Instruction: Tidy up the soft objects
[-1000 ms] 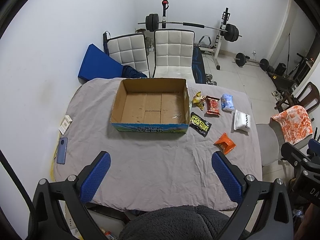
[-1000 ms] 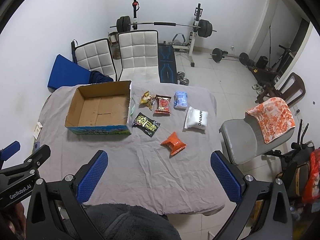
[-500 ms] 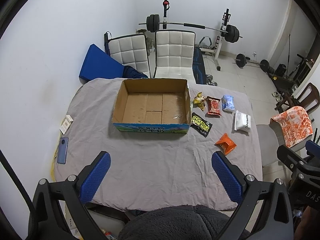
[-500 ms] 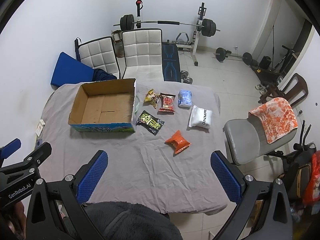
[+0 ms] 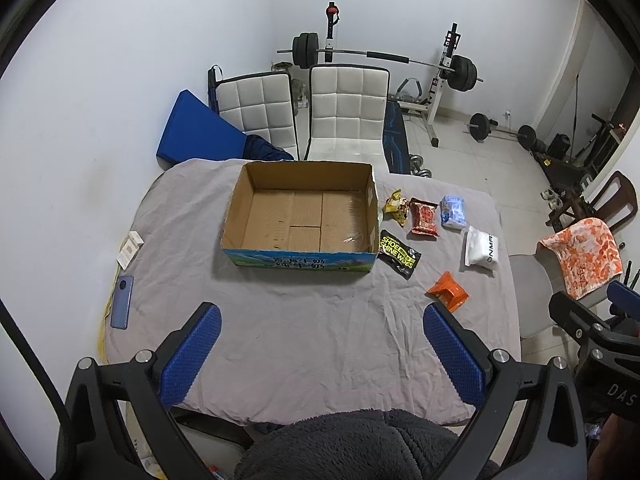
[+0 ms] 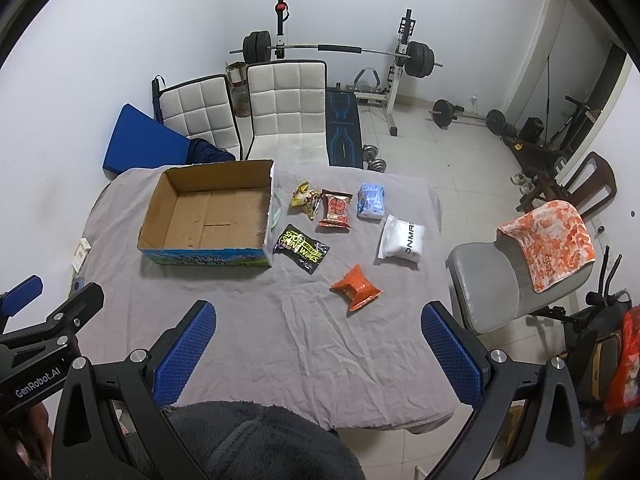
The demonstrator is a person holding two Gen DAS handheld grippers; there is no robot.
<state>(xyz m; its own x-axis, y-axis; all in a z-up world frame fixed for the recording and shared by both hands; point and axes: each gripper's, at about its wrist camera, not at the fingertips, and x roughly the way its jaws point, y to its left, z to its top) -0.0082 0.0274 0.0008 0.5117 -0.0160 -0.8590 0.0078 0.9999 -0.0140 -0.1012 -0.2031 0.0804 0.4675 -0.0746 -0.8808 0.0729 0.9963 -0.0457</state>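
An empty cardboard box sits on the grey-clothed table. Right of it lie several soft packets: a yellow one, a red one, a blue-white one, a white pouch, a black wipes pack and an orange packet. My left gripper hovers open above the table's near edge, in front of the box. My right gripper hangs open too, just short of the orange packet. Neither holds anything.
A blue phone and a small white box lie at the table's left edge. A grey chair with an orange towel stands to the right. Two white chairs and a weight bench stand behind the table.
Both grippers have drifted slightly, so the table and box sit a little higher and further right in the views. Nothing on the table has moved.
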